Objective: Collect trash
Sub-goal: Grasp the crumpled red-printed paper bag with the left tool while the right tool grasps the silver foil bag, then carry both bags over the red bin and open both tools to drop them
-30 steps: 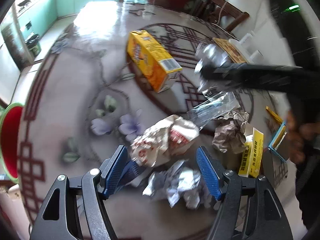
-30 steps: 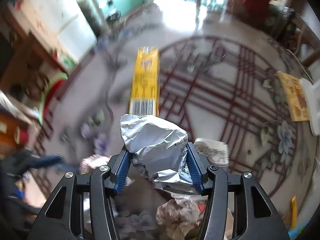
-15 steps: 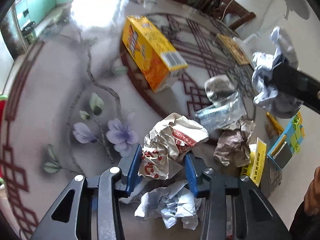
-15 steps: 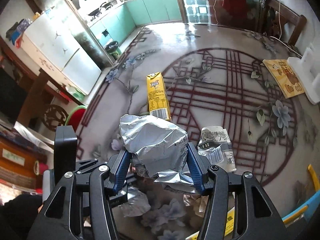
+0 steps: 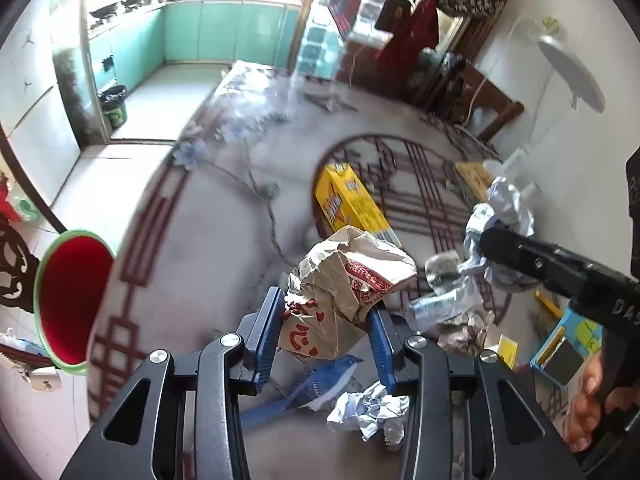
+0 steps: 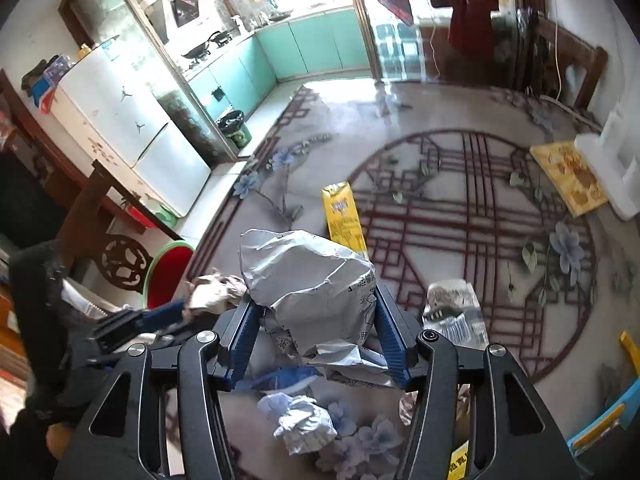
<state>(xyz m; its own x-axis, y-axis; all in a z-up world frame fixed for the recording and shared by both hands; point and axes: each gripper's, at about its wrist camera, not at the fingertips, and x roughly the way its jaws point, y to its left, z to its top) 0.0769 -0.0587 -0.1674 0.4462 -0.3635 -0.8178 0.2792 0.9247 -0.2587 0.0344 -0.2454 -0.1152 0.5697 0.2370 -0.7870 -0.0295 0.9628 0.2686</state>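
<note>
My left gripper [image 5: 326,330] is shut on a crumpled brown paper bag with red print [image 5: 340,284] and holds it above the floor. My right gripper [image 6: 314,340] is shut on a crumpled silver foil wrapper [image 6: 308,280], also lifted; it shows at the right of the left wrist view [image 5: 500,232]. A red bin with a green rim [image 5: 70,300] stands at the left, also in the right wrist view [image 6: 170,272]. On the floor lie a white crumpled paper ball [image 5: 368,408], a blue wrapper [image 5: 320,380] and a clear plastic wrapper [image 5: 444,304].
A yellow carton [image 5: 348,200] lies on the patterned floor [image 5: 208,260]. A flattened bottle [image 6: 454,308] lies right of the foil. A yellow mat [image 6: 568,176] and white box [image 6: 612,164] sit far right. Chair legs [image 6: 120,256] and a fridge [image 6: 128,132] stand left.
My left gripper has closed on the brown paper bag and lifted it off the floor. My right gripper has risen higher with the foil wrapper.
</note>
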